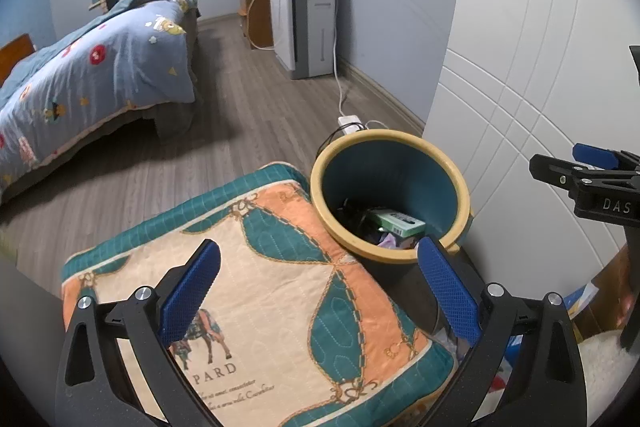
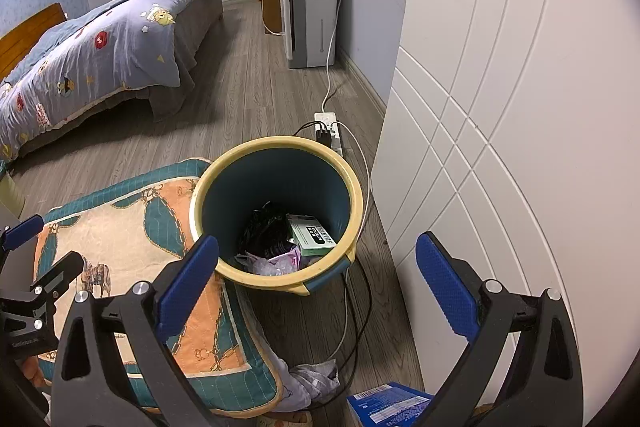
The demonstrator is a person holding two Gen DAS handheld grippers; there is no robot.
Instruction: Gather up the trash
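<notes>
- The trash bin (image 2: 276, 211), dark teal with a yellow rim, is standing upright on the wood floor (image 2: 248, 95) at the centre of my right wrist view; in my left wrist view it is sitting right of centre (image 1: 390, 195).
- Inside it, a green box (image 2: 314, 235) is lying against the right wall, with a black bag (image 2: 264, 227) to its left and crumpled pale plastic (image 2: 276, 263) toward the near rim.
- My right gripper (image 2: 316, 287) is hanging just above the bin's near rim, its blue pads (image 2: 188, 287) spread wide and gripping nothing.
- My left gripper (image 1: 320, 291) is likewise gaping wide and empty, hovering over the patterned cushion (image 1: 260, 287) that is lying touching the bin's left side.
- A blue packet (image 2: 388, 405) is lying on the floor at the bottom of the right view, near a crumpled grey wad (image 2: 316, 379) and the cables (image 2: 352, 315) trailing past the bin.
- A white power strip (image 2: 329, 127) is lying just behind the bin.
- A white panelled door (image 2: 500, 127) is filling the right side of the frame.
- A bed (image 2: 92, 55) with a blue patterned quilt is occupying the upper left, and a white appliance (image 2: 310, 11) is standing against the far wall, top centre.
</notes>
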